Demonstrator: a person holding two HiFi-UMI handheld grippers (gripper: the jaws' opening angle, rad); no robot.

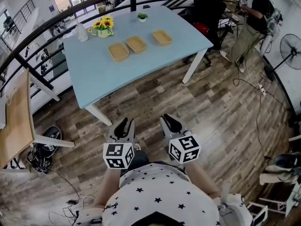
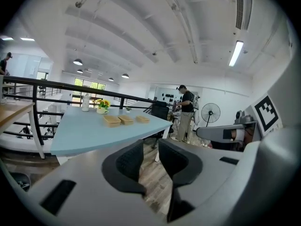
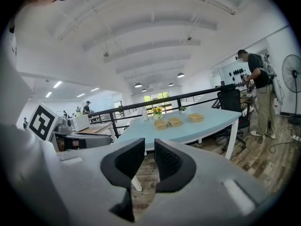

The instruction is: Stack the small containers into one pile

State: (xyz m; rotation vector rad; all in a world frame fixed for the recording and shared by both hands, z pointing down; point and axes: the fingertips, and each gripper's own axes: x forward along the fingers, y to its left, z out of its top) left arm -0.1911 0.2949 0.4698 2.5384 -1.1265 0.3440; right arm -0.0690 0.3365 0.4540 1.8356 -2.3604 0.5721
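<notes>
Lying well beyond left hand-held gripper: containers

The bench is pale blue, the three small containers tan, the sunflowers yellow (with green leaves). The floor shows streaky brown wood grain; the person's shirt is white with black stars.

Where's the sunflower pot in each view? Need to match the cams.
Head view: sunflower pot upper left, at the table's far edge.
Left gripper view: sunflower pot left of centre, mid-height.
Right gripper view: sunflower pot near the centre.
Shared landmark: the blue table it stands on.
</notes>
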